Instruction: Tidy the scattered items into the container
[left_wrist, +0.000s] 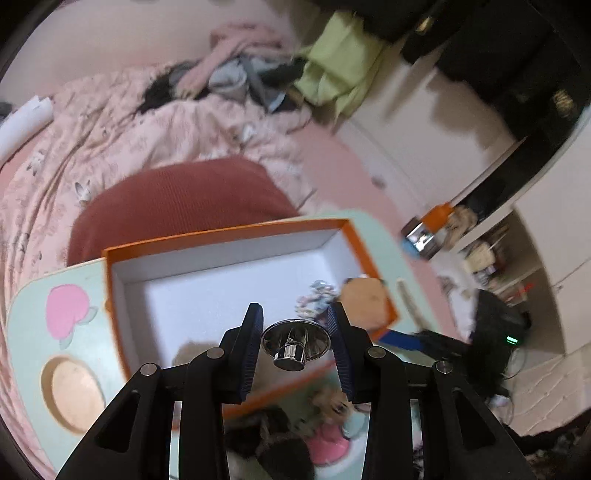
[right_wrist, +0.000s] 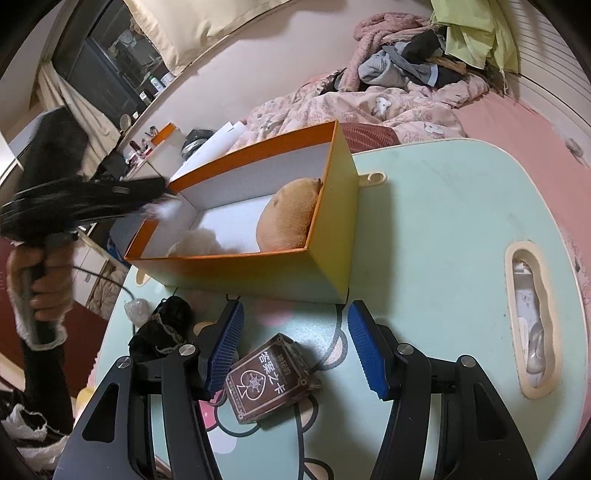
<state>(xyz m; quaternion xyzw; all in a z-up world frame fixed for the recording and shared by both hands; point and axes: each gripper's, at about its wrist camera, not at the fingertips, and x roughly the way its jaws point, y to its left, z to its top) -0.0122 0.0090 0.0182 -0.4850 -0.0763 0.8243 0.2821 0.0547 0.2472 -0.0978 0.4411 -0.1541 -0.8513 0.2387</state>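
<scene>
My left gripper hangs over the near part of the orange box, shut on a shiny chrome knob-shaped piece held between its blue pads. Inside the white-lined box lie a tan plush toy and a small colourful item. In the right wrist view the orange box holds the tan plush and a cream fluffy thing. My right gripper is open, low over a brown card pack lying on the mint table.
A black lacy cloth and a crumpled plastic bit lie left of the card pack. A hand grips a handle at the left. A slot is cut in the table's right side. Beyond it is a bed with a pink quilt.
</scene>
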